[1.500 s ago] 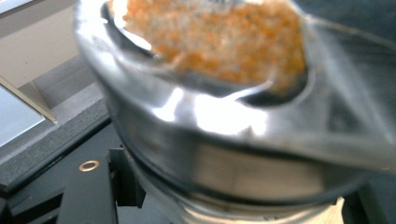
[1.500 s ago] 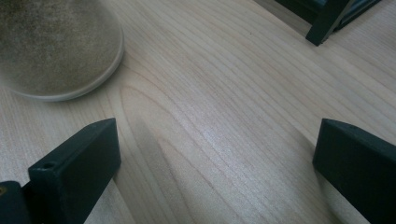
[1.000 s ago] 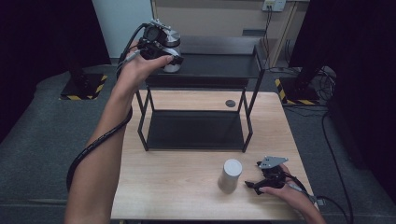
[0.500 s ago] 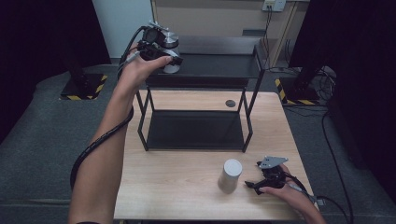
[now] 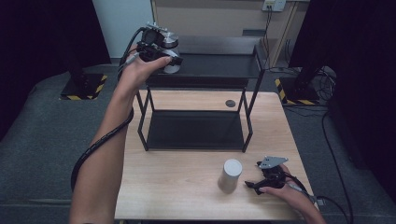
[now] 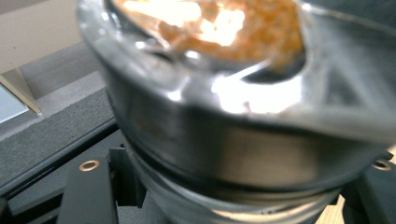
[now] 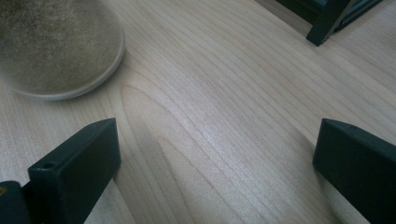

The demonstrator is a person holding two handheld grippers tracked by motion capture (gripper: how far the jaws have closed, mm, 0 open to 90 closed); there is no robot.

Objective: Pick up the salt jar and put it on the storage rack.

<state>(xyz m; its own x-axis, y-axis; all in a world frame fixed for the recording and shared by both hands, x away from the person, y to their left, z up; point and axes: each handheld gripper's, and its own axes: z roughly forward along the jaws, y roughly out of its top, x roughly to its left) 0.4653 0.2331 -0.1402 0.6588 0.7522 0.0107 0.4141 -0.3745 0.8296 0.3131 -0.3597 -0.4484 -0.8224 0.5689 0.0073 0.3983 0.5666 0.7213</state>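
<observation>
Soft overhead light is falling evenly on the pale worktop [image 5: 187, 186] in the high view, while the surroundings are sinking into near-black. In the left gripper view the metal cup [image 6: 233, 140] is sitting out of focus, glare blowing out its rim. In the right gripper view the grey cylinder [image 7: 51, 46] is blurring and the wood is showing a mild sheen.

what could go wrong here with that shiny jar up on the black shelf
1. The left claw grips the metal jar near the top shelf's left end; set down too close to that edge, it might tip off.
2. The jar's smooth steel wall could slip between the jaws.
3. The right claw rests open beside the grey cup; a careless nudge could topple it.
</observation>
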